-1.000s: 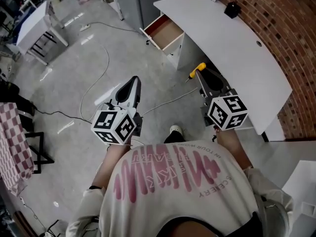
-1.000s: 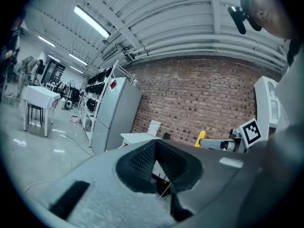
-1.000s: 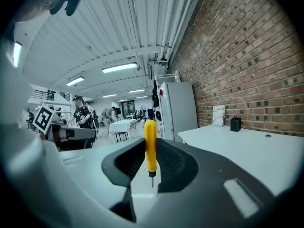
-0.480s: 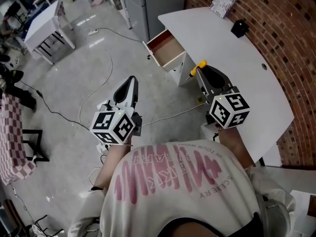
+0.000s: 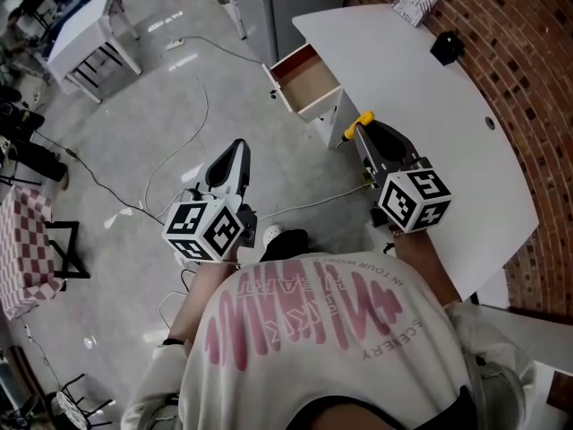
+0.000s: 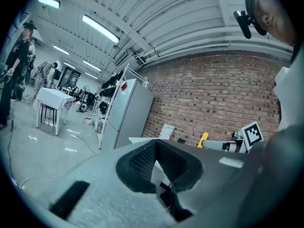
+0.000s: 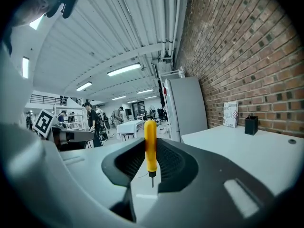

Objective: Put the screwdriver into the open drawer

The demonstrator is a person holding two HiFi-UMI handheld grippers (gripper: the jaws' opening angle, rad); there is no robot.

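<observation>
Both grippers have drawn nearer the open drawer (image 5: 306, 81), which looks empty. The right gripper (image 5: 361, 135) fingers clamp the yellow screwdriver (image 7: 150, 144) upright, tip down, beside the bench (image 5: 430, 124); left gripper (image 5: 235, 153) fingers closed, empty

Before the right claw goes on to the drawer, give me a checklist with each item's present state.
1. Grip: the right claw is shut on the screwdriver, with the yellow handle upright between the pads and the tip down. Ok.
2. Drawer: pulled out of the white desk, and its inside looks bare. Ok.
3. Way to the drawer: in the head view it lies ahead and left of the right claw, with nothing seen between. Ok.
4. Left claw: jaws together, empty, over the floor, apart from the drawer. Ok.
5. Footing: a white cable crosses the floor just ahead of the shoe. Not ok.
</observation>
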